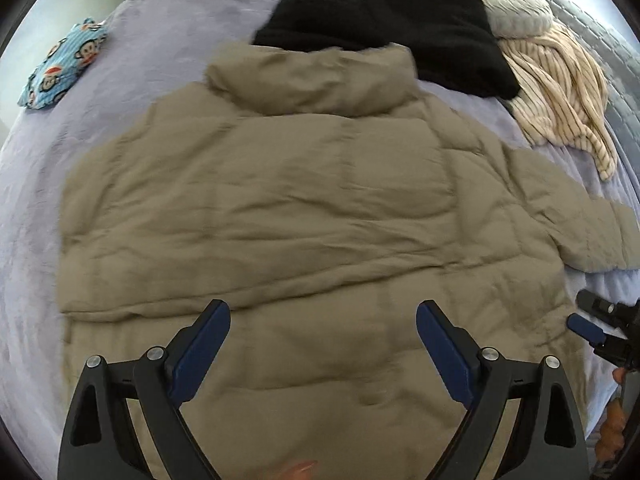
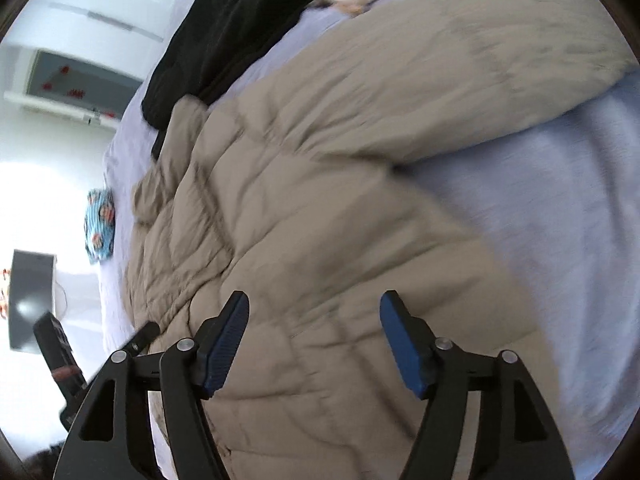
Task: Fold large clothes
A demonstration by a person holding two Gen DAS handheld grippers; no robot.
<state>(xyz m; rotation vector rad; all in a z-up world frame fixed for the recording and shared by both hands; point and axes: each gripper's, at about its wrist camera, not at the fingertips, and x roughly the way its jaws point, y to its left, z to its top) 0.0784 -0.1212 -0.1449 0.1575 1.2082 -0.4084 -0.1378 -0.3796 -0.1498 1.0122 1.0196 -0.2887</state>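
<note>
Puffy khaki quilted jacket [image 1: 304, 208] lay back-up beneath me on the lilac bedspread [image 1: 132, 60], so I held my left gripper [image 1: 323, 344] and right gripper [image 2: 315, 338] over its hem, fingers spread wide and pinching nothing, probably ready for a fold. One sleeve stretched sideways; the collar pointed away. Beyond it sat a black knitted garment [image 1: 384, 28] and a cream striped garment [image 1: 560, 92].

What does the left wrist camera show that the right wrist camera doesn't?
Only the left wrist view shows the cream striped knit garment spread out and the grey fluffy pillow. Only the right wrist view shows the white wall cabinets. Both show the tan quilted puffer jacket on the lavender bedsheet, the black fleece garment and the blue monkey-print cloth.
</note>
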